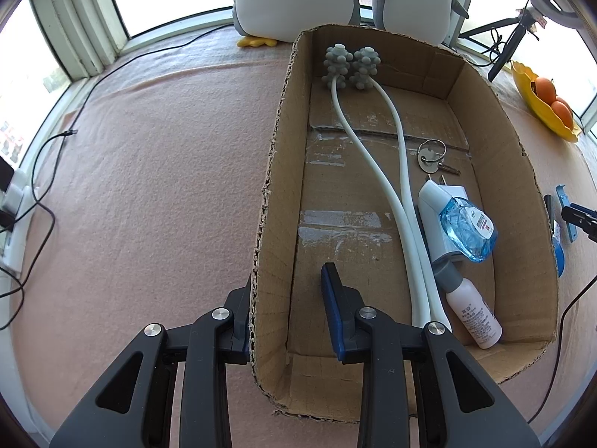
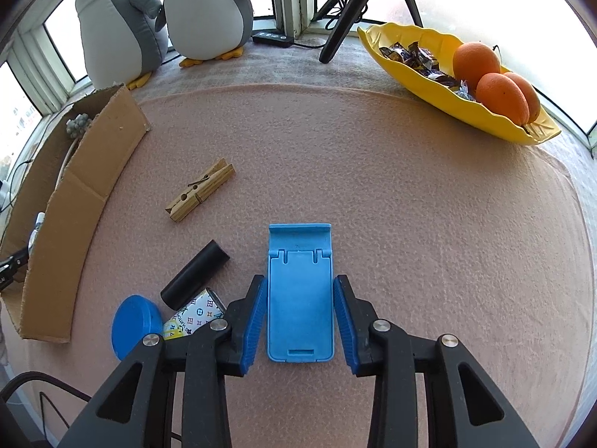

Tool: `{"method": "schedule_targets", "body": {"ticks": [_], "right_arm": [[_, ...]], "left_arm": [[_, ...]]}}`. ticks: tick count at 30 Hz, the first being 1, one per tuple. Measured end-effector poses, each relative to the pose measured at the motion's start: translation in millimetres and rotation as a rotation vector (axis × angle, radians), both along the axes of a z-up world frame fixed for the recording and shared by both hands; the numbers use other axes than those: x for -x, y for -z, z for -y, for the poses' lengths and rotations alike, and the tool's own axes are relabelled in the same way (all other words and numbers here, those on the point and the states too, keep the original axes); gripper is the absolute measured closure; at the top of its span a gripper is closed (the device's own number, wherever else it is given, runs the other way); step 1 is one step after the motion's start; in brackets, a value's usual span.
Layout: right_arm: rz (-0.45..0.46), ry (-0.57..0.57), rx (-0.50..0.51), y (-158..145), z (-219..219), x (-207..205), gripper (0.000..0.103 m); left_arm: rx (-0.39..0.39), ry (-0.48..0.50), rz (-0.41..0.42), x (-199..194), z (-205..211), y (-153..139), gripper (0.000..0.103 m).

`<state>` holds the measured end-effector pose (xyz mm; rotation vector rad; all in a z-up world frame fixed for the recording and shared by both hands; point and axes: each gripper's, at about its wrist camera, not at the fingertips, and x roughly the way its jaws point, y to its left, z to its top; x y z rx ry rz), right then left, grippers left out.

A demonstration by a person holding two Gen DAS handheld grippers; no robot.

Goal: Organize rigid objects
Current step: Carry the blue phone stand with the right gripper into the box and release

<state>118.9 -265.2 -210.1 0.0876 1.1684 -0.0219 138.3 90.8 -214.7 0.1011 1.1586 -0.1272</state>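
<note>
Cardboard box sits on the pink cloth with its left wall clamped between the left gripper pads, one finger outside and one inside; a jerk of that hand could drag or tip the box and spill the massager, keys and bottles already in it. Blue phone stand lies flat on the cloth between the right gripper fingers, jaws apart with slim gaps either side; being thin and slick, it may slip or pivot out on closing, or skid into the black cylinder nearby.
</note>
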Motion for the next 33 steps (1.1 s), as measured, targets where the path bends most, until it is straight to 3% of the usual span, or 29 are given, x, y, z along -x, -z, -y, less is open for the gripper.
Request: {"method": "schedule_targets", "body": {"ticks": [14, 24, 33], "right_arm": [[0.103, -0.032, -0.012, -43.8, -21.4, 9.0, 0.07], [0.178, -0.189, -0.054, -83.8, -92.1, 17.1, 0.07], [0.179, -0.3, -0.088, -88.2, -159.6, 13.6, 0.07]], "left_arm": [[0.004, 0.001, 0.001, -0.3, 0.6, -0.2, 0.074], [0.009, 0.007, 0.008, 1.1, -0.3, 1.1, 0.074], [0.015, 0.009, 0.013, 1.9, -1.8, 1.3, 0.074]]}}
